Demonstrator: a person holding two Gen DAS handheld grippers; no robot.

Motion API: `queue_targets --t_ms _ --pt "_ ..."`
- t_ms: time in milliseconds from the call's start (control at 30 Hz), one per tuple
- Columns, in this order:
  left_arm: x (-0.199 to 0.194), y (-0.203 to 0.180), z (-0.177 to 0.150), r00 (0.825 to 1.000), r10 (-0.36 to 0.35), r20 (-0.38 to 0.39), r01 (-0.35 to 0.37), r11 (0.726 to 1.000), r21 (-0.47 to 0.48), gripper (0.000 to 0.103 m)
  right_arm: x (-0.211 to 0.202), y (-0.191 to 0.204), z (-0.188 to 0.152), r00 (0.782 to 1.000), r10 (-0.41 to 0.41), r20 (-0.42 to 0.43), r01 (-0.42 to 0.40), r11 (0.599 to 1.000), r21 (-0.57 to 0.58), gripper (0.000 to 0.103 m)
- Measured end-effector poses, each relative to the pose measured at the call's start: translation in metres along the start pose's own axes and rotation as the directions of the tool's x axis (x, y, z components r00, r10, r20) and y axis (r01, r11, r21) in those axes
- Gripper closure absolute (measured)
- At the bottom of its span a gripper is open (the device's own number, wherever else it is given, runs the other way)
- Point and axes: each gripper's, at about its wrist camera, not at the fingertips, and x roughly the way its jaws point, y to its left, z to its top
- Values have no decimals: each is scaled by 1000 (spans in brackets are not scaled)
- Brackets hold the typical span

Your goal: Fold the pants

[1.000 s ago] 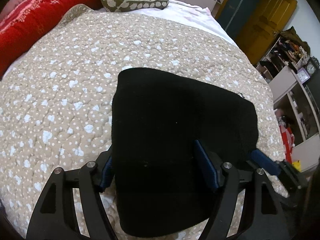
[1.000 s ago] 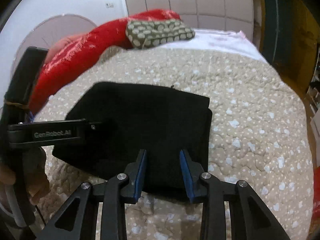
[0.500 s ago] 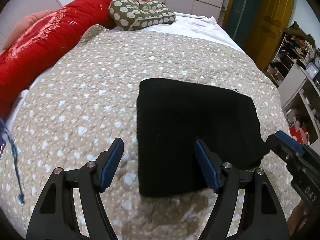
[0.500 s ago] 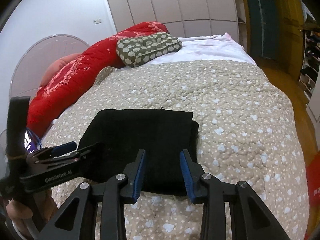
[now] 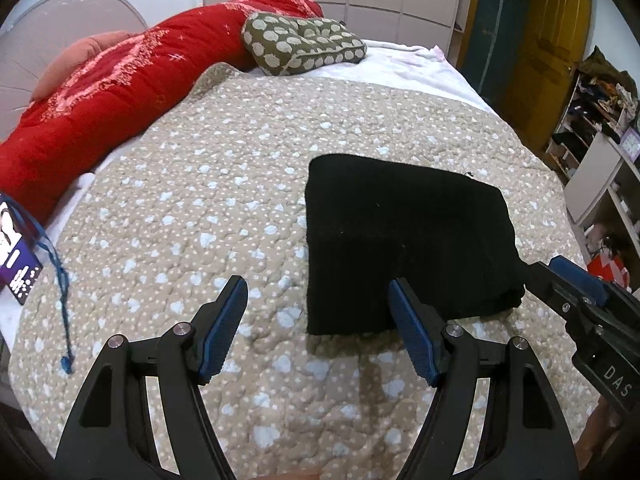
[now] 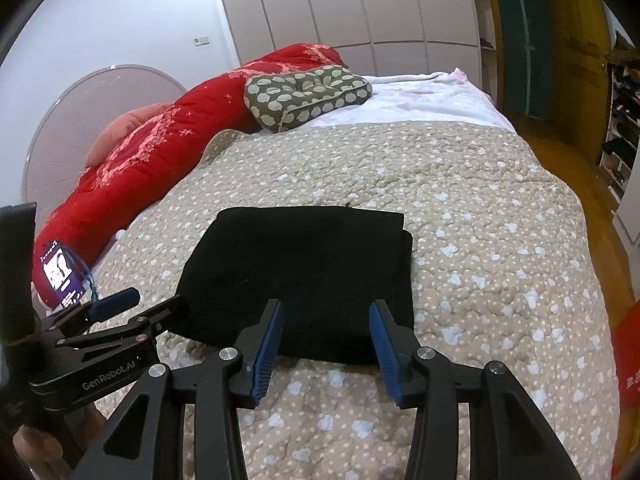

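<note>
The black pants (image 5: 404, 240) lie folded into a compact rectangle on the beige spotted quilt (image 5: 224, 208); they also show in the right wrist view (image 6: 304, 272). My left gripper (image 5: 318, 300) is open and empty, held above the quilt just short of the pants' near left corner. My right gripper (image 6: 328, 316) is open and empty, its fingertips (image 6: 276, 312) over the pants' near edge without touching them. The right gripper also shows at the right edge of the left wrist view (image 5: 576, 284), and the left gripper at the left of the right wrist view (image 6: 136, 308).
A red duvet (image 5: 108, 92) runs along the left side of the bed. A green spotted pillow (image 5: 304, 44) lies at the head. A phone on a blue lanyard (image 5: 16, 256) hangs at the left. Shelves (image 5: 600, 168) and a yellow door (image 5: 548, 52) stand at the right.
Both grippers have drawn back and up from the folded pants, which now lie farther away. The right gripper's jaws have opened wider.
</note>
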Motion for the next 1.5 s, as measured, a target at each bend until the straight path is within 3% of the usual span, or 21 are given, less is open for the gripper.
queue_targets --t_ms 700,1500 --pt "-66 3 -1 991 31 130 -31 1000 1 30 -47 18 4 998 -4 57 5 999 -32 57" --pt "-72 2 -4 990 19 141 -20 1000 8 30 -52 29 4 998 10 67 -7 999 -44 56"
